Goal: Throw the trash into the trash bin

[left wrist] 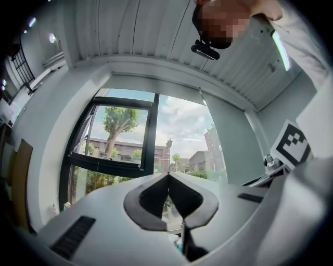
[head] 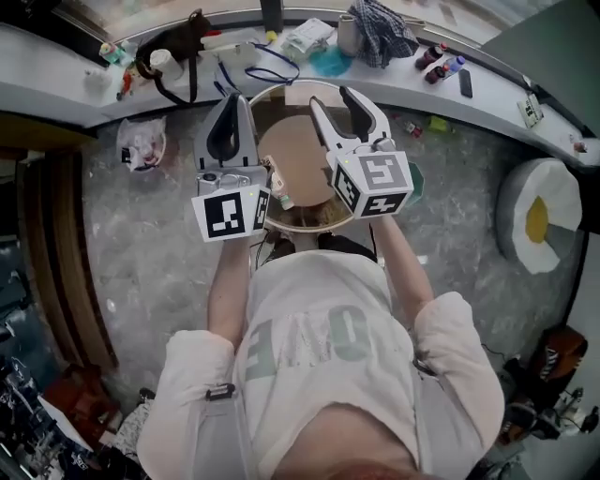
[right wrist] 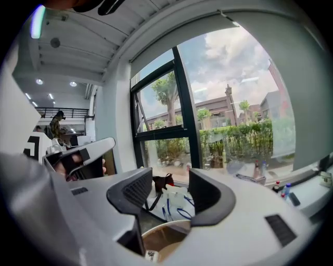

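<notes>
right tool: released, jaws spread and nothing between the pads; it hangs over the far side of the trash bin.
left tool: clenched, tips meeting on nothing, above the bin's left rim.
trash: a small labelled piece lies inside the bin against the near-left wall, beside a brown cardboard sheet; neither tool touches it.
done: with both tools empty and the piece inside, this drop looks finished.
left to do: a white bag with bits in it sits on the floor left of the bin, and the table carries clutter, a black bag and a checked cloth among it. whether any of that counts as trash cannot be told.
bin edges: the round rim runs just under both tools, and the person stands right against its near side, so a lift straight up would clear it more easily than a pull back.
table edge: the curved table wraps close behind the bin, leaving little room beyond it.
open room: bare floor lies to the left and right of the bin. an egg-shaped cushion sits well apart on the right.
</notes>
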Demonstrator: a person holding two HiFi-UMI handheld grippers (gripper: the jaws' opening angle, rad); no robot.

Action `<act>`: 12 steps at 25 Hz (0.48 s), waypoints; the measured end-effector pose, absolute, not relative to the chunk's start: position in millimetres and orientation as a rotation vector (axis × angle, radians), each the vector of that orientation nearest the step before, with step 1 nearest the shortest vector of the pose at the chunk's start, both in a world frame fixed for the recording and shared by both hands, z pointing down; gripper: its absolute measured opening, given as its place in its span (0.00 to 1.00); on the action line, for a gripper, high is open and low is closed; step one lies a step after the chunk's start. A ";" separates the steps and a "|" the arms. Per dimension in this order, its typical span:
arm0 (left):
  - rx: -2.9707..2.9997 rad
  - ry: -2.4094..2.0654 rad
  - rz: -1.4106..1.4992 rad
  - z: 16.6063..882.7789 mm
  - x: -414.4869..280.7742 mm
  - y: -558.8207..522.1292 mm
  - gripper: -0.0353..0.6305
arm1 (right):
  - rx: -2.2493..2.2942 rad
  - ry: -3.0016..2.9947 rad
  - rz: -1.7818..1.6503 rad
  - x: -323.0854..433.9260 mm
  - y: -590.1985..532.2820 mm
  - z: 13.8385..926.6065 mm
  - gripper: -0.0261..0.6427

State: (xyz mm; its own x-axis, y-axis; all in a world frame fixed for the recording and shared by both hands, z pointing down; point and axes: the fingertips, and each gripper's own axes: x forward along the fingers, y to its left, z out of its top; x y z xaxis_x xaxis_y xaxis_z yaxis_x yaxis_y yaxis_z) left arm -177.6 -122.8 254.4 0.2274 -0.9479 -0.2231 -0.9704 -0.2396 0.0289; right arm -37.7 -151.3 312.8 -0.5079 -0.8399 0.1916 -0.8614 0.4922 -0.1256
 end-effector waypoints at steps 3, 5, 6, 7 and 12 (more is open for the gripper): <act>-2.343 1.936 0.248 276.8 -204.8 -112.3 0.07 | 1.385 -2.571 0.426 -70.2 -147.7 365.8 0.42; -2.332 2.001 0.211 295.7 -223.4 -104.5 0.07 | 1.305 -2.498 0.513 -90.0 -142.6 414.2 0.44; -2.328 2.038 0.190 306.8 -232.8 -100.3 0.07 | 1.263 -2.454 0.555 -99.1 -138.4 441.8 0.45; -2.325 2.079 0.166 319.6 -242.2 -94.8 0.07 | 1.217 -2.406 0.593 -107.5 -131.9 471.4 0.45; -2.343 2.257 0.040 401.0 -283.8 -65.7 0.07 | 1.007 -2.179 0.654 -139.2 -87.6 617.5 0.49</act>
State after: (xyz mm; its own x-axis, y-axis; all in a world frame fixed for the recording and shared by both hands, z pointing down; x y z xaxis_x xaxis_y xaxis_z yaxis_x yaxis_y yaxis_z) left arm -283.8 -65.7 401.0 0.0401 -0.9974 0.0601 -0.9946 -0.0341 0.0977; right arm -139.2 -87.6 617.5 -0.4997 -0.4760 0.7237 -0.7960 0.5819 -0.1668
